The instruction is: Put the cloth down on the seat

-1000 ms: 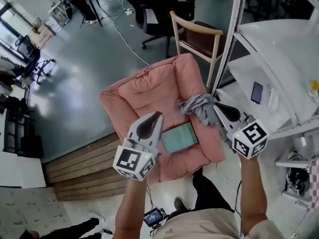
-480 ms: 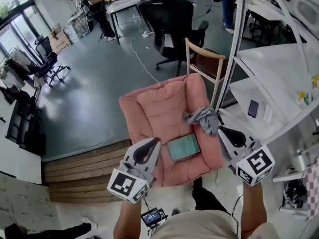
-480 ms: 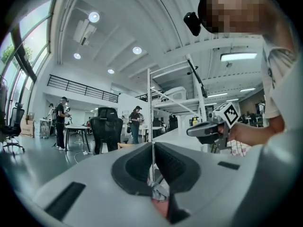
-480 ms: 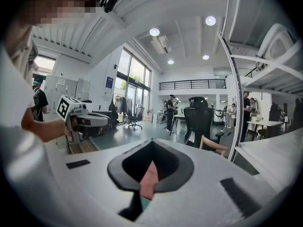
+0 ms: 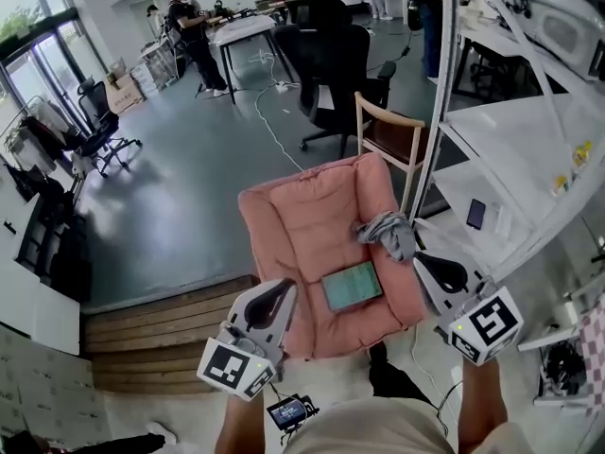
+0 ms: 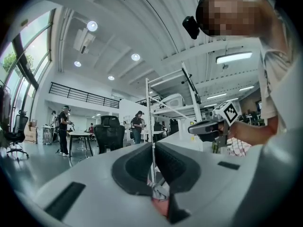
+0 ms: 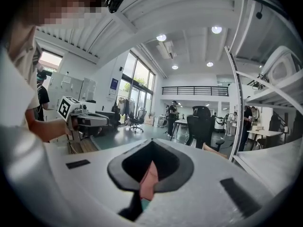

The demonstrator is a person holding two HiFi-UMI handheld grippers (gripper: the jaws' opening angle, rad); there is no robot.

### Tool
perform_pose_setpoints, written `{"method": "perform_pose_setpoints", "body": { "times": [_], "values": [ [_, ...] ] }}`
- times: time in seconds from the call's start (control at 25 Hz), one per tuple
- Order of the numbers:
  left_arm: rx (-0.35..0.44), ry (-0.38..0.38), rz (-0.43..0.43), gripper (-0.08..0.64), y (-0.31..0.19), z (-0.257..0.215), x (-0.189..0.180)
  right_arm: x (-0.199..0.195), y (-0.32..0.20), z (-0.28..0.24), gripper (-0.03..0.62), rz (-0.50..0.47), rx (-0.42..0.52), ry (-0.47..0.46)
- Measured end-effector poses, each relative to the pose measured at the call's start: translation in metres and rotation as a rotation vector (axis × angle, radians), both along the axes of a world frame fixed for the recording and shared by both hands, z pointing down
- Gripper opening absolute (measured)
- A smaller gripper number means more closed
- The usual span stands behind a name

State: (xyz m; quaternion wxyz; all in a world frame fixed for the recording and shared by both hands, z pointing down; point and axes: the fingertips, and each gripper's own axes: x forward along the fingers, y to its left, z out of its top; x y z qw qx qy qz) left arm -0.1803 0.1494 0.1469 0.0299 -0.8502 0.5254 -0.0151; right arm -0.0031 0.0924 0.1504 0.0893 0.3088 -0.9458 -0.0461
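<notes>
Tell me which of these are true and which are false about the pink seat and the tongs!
1. The grey cloth lies on the pink seat. True.
2. The right tongs hold the cloth. False: they are shut and empty, apart from the cloth.
3. A flat green thing lies on the seat. True.
4. The left tongs are wide open. False: they are shut, with nothing in them.
5. The wooden chair stands between the person and the pink seat. False: it stands behind the seat.
</notes>
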Motion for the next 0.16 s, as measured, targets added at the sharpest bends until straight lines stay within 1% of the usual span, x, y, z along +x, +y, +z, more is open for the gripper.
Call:
{"method": "perform_pose_setpoints", "body": {
  "times": [0.16],
  "values": [
    [0.005,0.003,0.002,0.02,0.017,-0.006,-0.003,-0.003,0.017,-0.008,-0.009,0.0,0.01,0.001]
  ]
}}
